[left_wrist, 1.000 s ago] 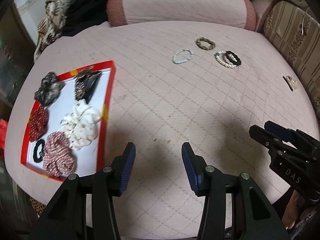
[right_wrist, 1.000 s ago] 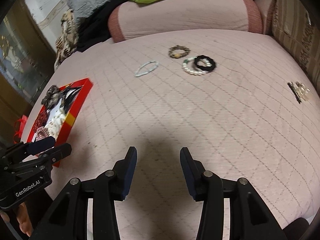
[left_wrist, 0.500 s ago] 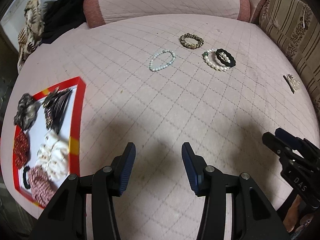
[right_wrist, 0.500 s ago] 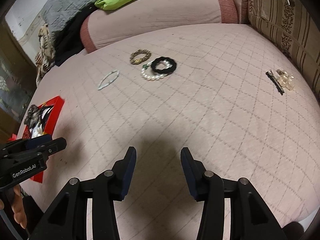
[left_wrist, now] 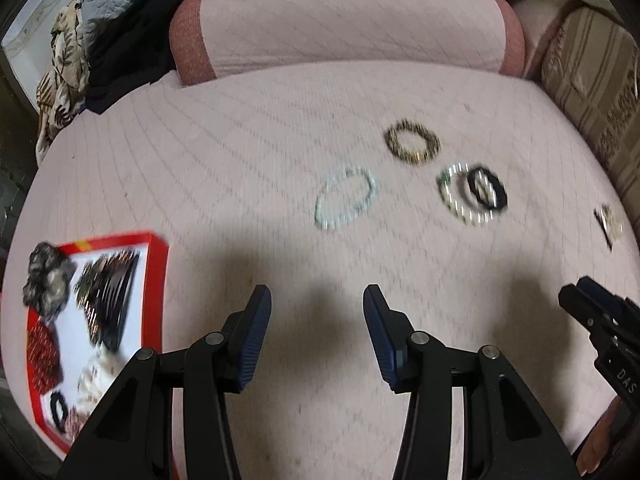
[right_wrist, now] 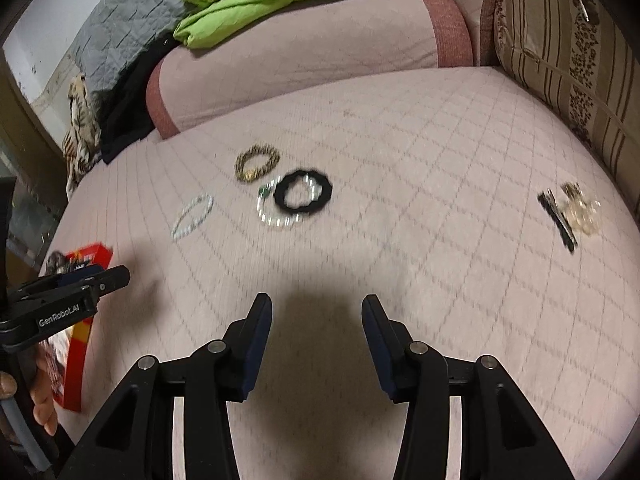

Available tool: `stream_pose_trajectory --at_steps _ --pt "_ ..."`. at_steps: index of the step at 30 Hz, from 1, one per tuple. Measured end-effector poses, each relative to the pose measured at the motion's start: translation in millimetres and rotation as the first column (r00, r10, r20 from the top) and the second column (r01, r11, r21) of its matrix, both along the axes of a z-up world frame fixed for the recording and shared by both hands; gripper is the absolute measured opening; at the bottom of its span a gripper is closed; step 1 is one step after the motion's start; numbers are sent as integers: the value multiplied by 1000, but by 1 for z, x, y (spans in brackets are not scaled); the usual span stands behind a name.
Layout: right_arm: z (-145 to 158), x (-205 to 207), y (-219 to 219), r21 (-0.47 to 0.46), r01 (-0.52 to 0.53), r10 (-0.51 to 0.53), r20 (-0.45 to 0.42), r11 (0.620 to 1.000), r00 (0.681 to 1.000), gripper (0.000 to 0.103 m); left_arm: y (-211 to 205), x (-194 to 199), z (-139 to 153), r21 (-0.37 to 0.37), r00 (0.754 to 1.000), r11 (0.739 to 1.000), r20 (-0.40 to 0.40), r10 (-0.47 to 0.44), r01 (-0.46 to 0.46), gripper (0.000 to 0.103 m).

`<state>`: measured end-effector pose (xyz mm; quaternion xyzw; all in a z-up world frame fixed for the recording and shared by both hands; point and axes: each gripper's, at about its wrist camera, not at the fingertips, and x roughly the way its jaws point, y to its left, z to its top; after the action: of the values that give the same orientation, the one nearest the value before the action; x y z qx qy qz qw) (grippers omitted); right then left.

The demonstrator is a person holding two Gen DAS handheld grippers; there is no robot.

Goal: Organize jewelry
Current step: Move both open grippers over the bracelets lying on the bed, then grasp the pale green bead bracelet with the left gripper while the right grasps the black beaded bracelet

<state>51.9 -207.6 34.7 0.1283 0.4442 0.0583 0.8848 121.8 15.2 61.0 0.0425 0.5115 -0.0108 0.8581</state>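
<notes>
Left wrist view: four bracelets lie loose on the pink quilted cushion (left_wrist: 240,168), ahead of both tools.
Pale bead bracelet (left_wrist: 346,198): alone, nearest the left gripper (left_wrist: 317,334), so probably the easiest first pick.
Brown bracelet (left_wrist: 412,145): farther back, apart from the others.
Pearl bracelet (left_wrist: 460,194): overlapped by the black bracelet (left_wrist: 488,187), so those two likely need separating.
Hair clips (right_wrist: 568,212): off to the right, well apart.
Red tray (left_wrist: 156,280): at the left edge, already holding scrunchies and a claw clip; apparently the place for sorted pieces.
Left gripper: jaws apart, empty, above bare cushion.
Right gripper (right_wrist: 316,334): jaws apart, nothing between them, over bare cushion short of the bracelets.
</notes>
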Motion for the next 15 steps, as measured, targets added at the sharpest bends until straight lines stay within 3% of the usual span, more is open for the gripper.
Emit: stream_pose_trajectory --at_steps 9,15 --pt "-6 50 -19 57 31 -31 1 998 1000 56 -2 66 -11 -131 999 990 -9 44 -45 47" --pt "-13 72 -15 72 -10 10 5 997 1000 56 15 87 -36 -135 996 987 -34 87 -91 47"
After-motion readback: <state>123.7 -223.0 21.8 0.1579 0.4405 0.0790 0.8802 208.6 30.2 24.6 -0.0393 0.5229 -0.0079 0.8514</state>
